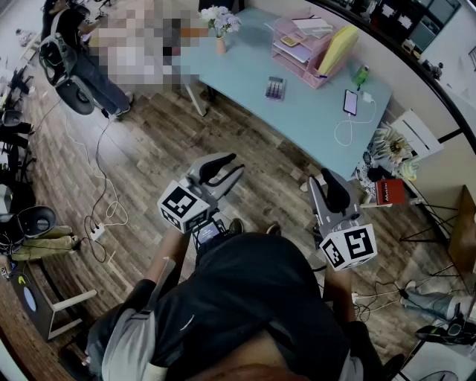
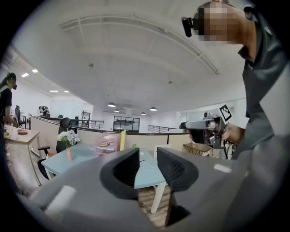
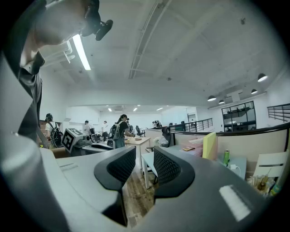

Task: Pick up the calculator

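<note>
The calculator [image 1: 276,88] is small and grey-lilac and lies flat on the light blue table [image 1: 245,59], well ahead of both grippers. I am standing on the wood floor short of the table. My left gripper [image 1: 231,166] is held at waist height, open and empty, and points toward the table. My right gripper [image 1: 329,184] is also open with nothing between its jaws. In the left gripper view the left gripper [image 2: 147,168] faces the table [image 2: 86,156]; the calculator cannot be made out there. The right gripper [image 3: 145,168] looks along the table's end.
A pink tray organiser [image 1: 301,45] with a yellow folder [image 1: 338,48] stands at the table's back. A vase of flowers [image 1: 220,22], a green bottle [image 1: 361,74] and a phone [image 1: 350,102] on a white cable also lie there. Cables [image 1: 104,186] cross the floor at left; a white chair [image 1: 407,130] stands at right.
</note>
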The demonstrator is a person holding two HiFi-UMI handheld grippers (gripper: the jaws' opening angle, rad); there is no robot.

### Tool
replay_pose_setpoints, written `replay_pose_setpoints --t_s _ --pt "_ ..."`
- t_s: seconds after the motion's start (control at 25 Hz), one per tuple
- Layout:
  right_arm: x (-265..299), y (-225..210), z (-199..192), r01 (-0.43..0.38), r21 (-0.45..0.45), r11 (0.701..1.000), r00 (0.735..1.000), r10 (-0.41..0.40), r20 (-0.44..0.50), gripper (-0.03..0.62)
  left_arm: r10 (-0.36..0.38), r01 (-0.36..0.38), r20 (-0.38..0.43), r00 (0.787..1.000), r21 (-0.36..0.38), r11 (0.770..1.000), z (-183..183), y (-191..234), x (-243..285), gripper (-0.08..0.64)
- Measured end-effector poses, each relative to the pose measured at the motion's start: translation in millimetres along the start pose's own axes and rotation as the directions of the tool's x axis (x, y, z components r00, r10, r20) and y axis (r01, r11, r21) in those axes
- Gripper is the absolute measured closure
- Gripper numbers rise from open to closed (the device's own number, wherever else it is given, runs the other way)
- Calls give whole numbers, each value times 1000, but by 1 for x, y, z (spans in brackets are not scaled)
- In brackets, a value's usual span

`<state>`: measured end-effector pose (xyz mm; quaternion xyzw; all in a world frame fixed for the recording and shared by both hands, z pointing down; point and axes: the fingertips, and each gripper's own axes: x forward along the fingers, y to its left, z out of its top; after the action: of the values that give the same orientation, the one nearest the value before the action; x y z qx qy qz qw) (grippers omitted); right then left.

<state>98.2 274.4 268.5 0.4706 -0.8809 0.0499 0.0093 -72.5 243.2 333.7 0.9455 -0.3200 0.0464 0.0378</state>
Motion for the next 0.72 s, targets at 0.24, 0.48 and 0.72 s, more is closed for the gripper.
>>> replay_pose_setpoints --t_s 0.24,0.48,0.72 --pt "13 8 1 -5 -2 1000 1000 5 -5 468 1 -1 -7 1000 -15 1000 -4 12 -7 388" --pt "34 21 -6 0 0 1000 1000 0 -21 468 -7 7 -10 1000 -26 1000 -12 32 -16 387" --pt "52 31 -7 50 36 998 999 -50 -10 468 -40 40 -8 999 -38 998 -19 54 -23 387"
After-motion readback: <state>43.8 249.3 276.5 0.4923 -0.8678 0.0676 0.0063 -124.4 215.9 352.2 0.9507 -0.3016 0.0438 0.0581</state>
